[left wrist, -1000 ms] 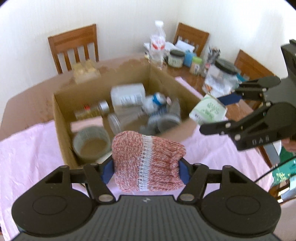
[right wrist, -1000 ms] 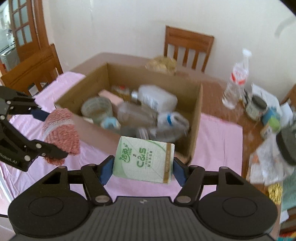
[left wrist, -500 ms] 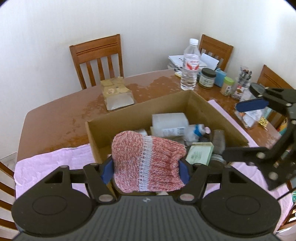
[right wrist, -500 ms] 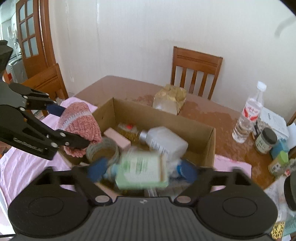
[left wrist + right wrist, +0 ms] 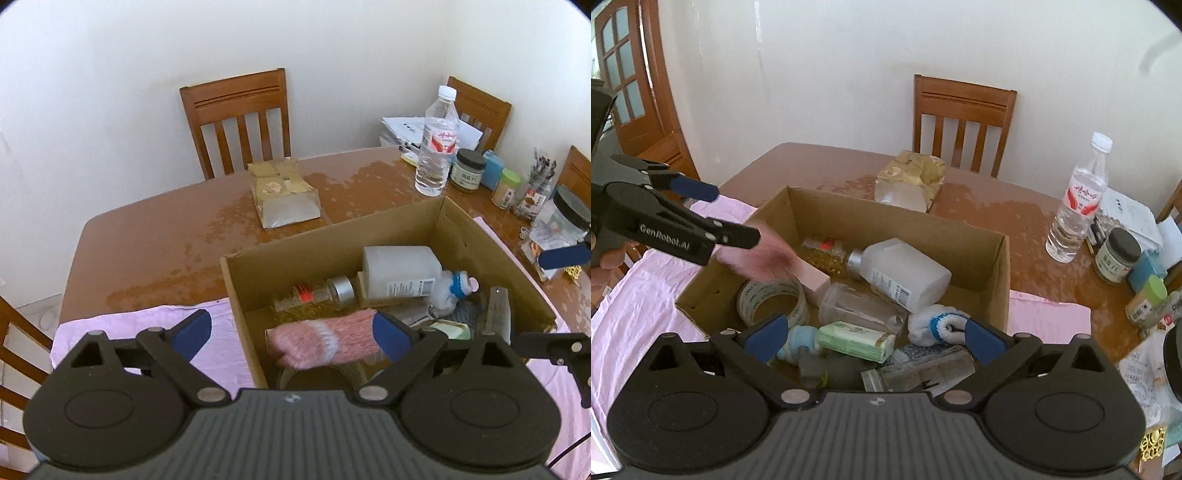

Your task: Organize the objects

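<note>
A cardboard box [image 5: 498,236] [image 5: 897,218] stands on the table and holds several items. My left gripper [image 5: 291,332] is open above the box's near left corner. The pink knit hat [image 5: 325,341] is out of its jaws, falling, and blurred over the tape roll [image 5: 772,299] in the right wrist view [image 5: 761,254]. My right gripper [image 5: 875,336] is open over the box. The green tissue pack [image 5: 855,339] lies inside, next to a white jug [image 5: 905,273], a clear jar [image 5: 857,310] and a white-blue glove [image 5: 938,323].
A pink cloth [image 5: 155,325] lies under the box on the brown table [image 5: 147,243]. A taped packet [image 5: 282,195] sits behind the box. A water bottle [image 5: 1076,206], jars [image 5: 1117,254] and papers crowd the right side. Wooden chairs [image 5: 240,118] surround the table.
Both grippers rose over the box and opened. The right one dropped the green tissue pack into the box; the left one has just released the pink hat, which is falling in.
</note>
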Demonstrator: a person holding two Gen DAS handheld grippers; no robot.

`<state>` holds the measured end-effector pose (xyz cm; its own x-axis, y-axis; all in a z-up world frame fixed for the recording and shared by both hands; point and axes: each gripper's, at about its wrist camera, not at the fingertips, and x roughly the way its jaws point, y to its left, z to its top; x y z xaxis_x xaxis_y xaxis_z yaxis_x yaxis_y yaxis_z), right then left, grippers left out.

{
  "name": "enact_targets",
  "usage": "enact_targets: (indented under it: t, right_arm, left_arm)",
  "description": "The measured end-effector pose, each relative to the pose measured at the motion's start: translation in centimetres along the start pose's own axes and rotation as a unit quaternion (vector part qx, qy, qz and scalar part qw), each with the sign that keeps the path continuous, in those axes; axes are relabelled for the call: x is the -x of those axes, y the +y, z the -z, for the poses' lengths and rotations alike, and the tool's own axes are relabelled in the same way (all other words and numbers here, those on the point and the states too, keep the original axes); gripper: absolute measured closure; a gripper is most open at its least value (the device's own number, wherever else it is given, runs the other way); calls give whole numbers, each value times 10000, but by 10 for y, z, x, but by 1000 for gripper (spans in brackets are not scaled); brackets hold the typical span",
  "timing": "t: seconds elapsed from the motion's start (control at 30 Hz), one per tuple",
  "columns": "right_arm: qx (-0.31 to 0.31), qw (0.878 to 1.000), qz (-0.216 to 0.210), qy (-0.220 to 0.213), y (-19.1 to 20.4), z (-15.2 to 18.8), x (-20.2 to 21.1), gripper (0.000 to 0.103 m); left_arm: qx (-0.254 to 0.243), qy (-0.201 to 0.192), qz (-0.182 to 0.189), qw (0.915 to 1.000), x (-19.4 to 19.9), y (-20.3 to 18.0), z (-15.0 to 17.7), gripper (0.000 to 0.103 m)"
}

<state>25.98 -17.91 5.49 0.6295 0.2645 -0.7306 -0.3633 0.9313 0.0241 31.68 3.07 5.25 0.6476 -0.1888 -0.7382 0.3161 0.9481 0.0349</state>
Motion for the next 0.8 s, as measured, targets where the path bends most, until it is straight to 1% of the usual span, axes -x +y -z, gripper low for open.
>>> enact_targets:
  t: [0.07, 0.13, 0.37, 0.57, 0.63, 0.7, 0.8]
  right_arm:
    - [-24, 10000, 14, 11, -1, 0, -1, 0]
    - [-51, 10000, 19, 18, -2, 1, -1, 0]
    - [-176, 9998, 81, 9, -1, 0, 2, 0]
    - [-344, 9993, 173, -1, 0, 2, 6, 0]
    - [-421, 9988, 229, 37, 1, 4, 7, 0]
    - [-518, 9983, 234, 115, 2, 7, 7, 0]
    - [-717, 9964, 198, 402, 3, 14, 2, 0]
  left_arm:
    - [24, -15, 8, 10000, 2, 0, 1, 7]
    - [2, -35, -32, 10000, 4, -3, 2, 3]
    - [-189, -267, -161, 9993, 19, -21, 15, 1]
    - [-121, -383, -342, 9986, 31, -36, 35, 1]
    - [1, -321, -331, 9989, 33, -39, 43, 1]
    - [252, -190, -271, 9991, 35, -40, 51, 1]
    - [753, 153, -425, 9961, 34, -38, 62, 1]
